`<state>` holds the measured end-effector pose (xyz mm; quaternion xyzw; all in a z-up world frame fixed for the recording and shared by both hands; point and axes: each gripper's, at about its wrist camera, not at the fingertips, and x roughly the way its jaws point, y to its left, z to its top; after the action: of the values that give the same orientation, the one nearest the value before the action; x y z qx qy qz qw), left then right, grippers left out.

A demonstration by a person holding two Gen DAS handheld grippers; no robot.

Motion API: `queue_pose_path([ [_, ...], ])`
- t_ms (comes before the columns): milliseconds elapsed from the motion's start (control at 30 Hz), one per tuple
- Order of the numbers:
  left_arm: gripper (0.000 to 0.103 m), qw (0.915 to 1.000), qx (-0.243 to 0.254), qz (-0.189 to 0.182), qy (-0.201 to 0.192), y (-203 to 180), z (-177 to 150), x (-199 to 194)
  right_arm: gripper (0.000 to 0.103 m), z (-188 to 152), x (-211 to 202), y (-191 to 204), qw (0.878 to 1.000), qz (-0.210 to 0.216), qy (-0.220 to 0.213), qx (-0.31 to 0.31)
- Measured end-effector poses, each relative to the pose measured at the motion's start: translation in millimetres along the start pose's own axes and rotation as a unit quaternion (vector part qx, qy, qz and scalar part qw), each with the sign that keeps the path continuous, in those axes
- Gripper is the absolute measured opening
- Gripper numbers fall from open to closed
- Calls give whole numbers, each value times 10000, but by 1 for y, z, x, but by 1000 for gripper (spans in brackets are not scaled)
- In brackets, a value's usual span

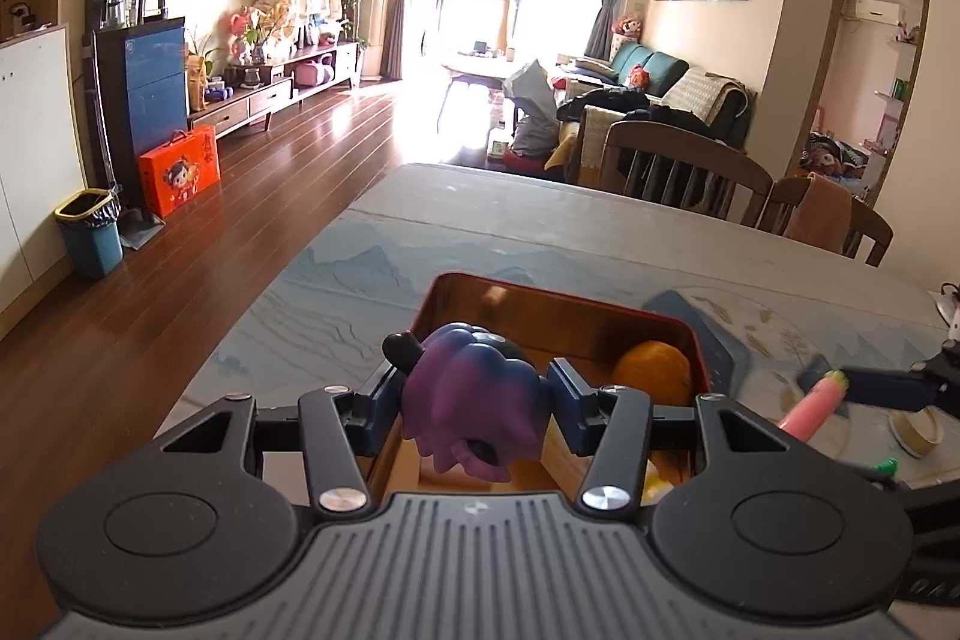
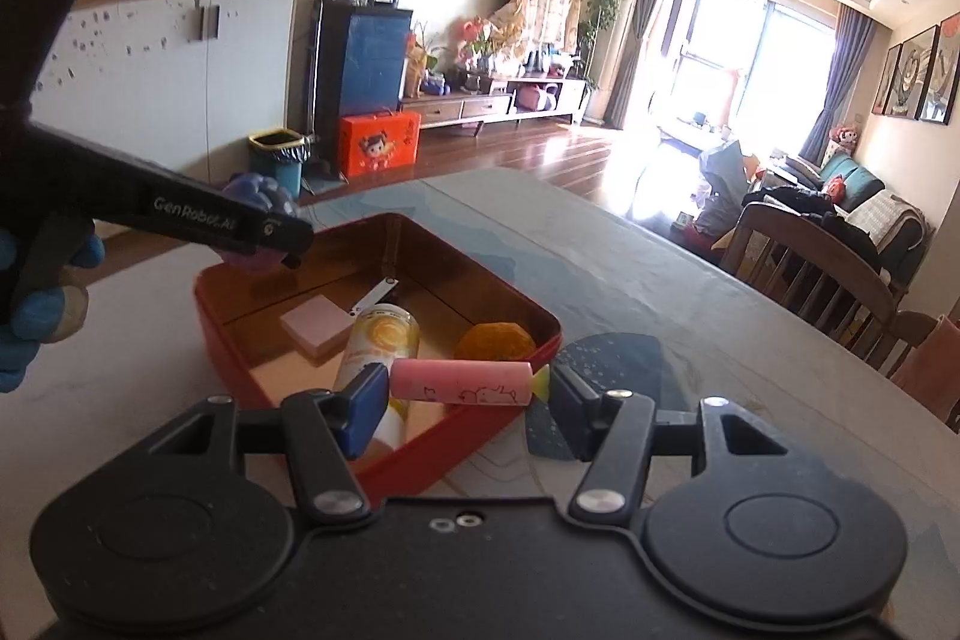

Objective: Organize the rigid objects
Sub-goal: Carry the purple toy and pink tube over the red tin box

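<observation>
Left tool [image 1: 474, 394]: we hold the purple toy [image 1: 474, 400] clamped between the blue pads, lifted above the near-left part of the tin [image 1: 696, 334]; from the right wrist view the toy shows over the tin's far-left corner.
Tin: red outside, brassy inside, open on the bench [image 2: 660, 292]; in it we see a pink block [image 2: 315, 325], a yellow can [image 2: 375, 349] lying on its side, and an orange [image 2: 495, 340] at the right wall.
Right tool [image 2: 459, 388]: we grip a pink tube [image 2: 459, 382] endwise, one pad at each end, its yellow-green tip toward the right pad; it hangs level over the tin's near-right rim.
Step in hand: we judge both tools are at the drop-off, each bringing a piece to the tin.
Next move, left: lower the toy toward the free floor near the block, then part the pads.
Next move, right: carry the tube a little further inward so it clears the rim, then release; can and orange leave little room, so it may land on top of them.
Risk: the two tools are near each other above one tin.
</observation>
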<state>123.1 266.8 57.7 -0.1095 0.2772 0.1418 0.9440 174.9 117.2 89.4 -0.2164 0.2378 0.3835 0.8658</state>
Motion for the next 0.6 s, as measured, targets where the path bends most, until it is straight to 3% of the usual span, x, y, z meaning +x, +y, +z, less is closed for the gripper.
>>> queue_pose_path([
  [233, 52, 9993, 343, 139, -3, -17, 7, 34, 58, 6, 30, 12, 9998, -71, 133, -150],
  [600, 52, 9985, 354, 293, 288, -21, 14, 74, 58, 5, 52, 16, 9982, -347, 297, -388],
])
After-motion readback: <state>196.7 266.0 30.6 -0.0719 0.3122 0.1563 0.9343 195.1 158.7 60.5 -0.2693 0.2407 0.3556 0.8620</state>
